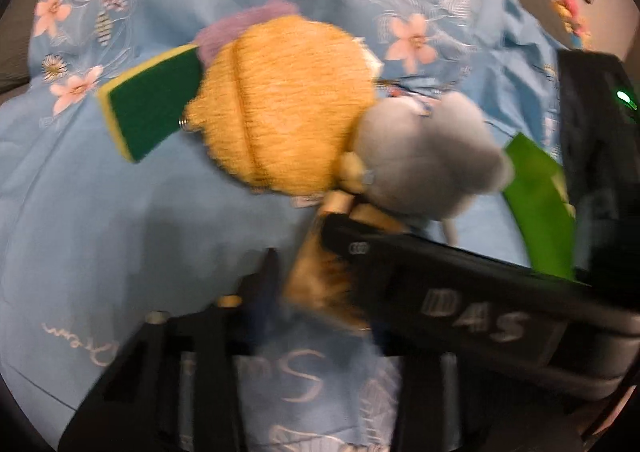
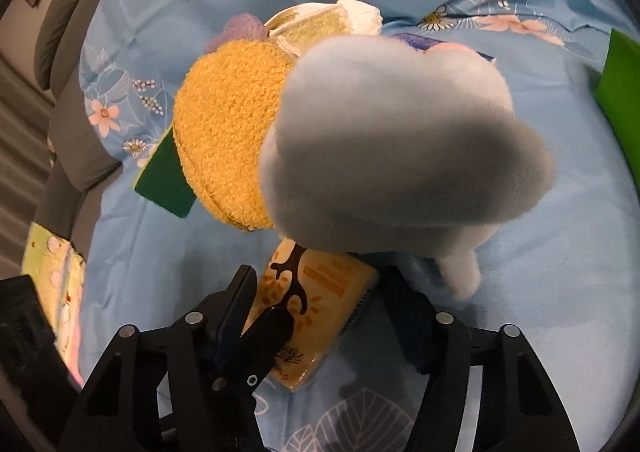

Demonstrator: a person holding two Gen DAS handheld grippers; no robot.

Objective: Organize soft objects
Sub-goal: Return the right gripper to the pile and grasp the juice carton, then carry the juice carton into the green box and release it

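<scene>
- Blue flowered bedsheet (image 2: 132, 252) fills both views and everything lies on it.
- Grey plush (image 2: 400, 140), the biggest soft item, sits mid-sheet with one side pressed against the yellow plush.
- Round yellow plush (image 2: 228, 124) touches the grey plush and overlaps one end of the sponge.
- Right gripper (image 2: 320, 288): fingers about half apart, one on each side of the packet. Cannot tell whether the pads press on it.
- Left gripper (image 1: 316, 272): fingers narrow and closed on the packet. One finger lies against the packet's edge; the other is hidden under the right gripper's body, which crosses the left wrist view. That view is blurred.
- Yellow printed packet (image 2: 328, 292) lies flat just in front of the grey plush, between both pairs of fingers.
- Green-and-yellow sponge (image 1: 152, 104) has one end tucked under the yellow plush.
- Bright green item (image 1: 540, 212) lies at the sheet's edge, beyond the grey plush. Kind unclear.
- Cake-slice toy (image 2: 320, 28) lies behind the two plushes.
- Purple fuzzy bit (image 1: 240, 28) peeks out behind the yellow plush.
</scene>
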